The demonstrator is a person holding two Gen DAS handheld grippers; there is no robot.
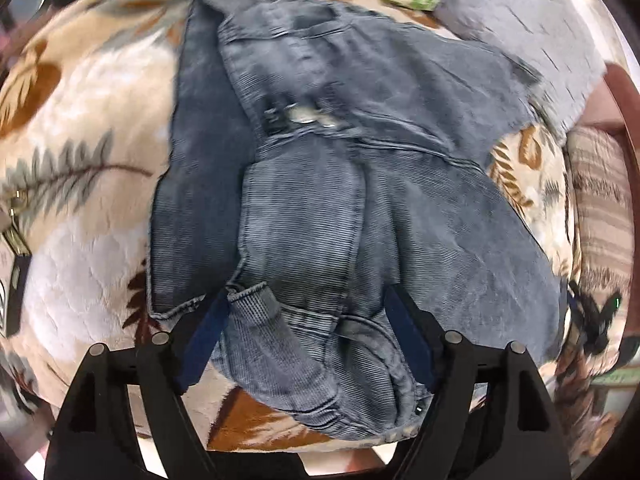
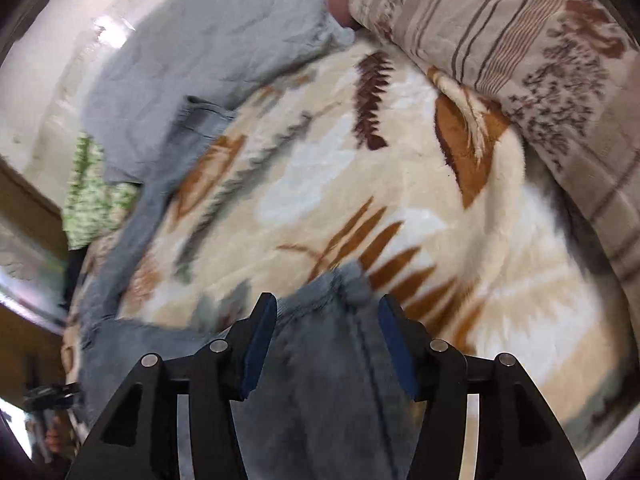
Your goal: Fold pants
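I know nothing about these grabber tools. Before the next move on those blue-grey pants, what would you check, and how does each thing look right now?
1. Left gripper open around cloth: ok; its jaws stand apart with a bunched part of the pants between them.
2. Right gripper open around cloth: ok; pant fabric lies between its jaws.
3. Either gripper actually pinching cloth: not ok; both are spread wide.
4. Pants lying flat: not ok; they are rumpled and overlapped on the leaf-patterned blanket.
5. Room to fold: cannot tell; a grey cloth and a striped pillow lie nearby.
6. Sharp view: not ok, both pictures are blurred.
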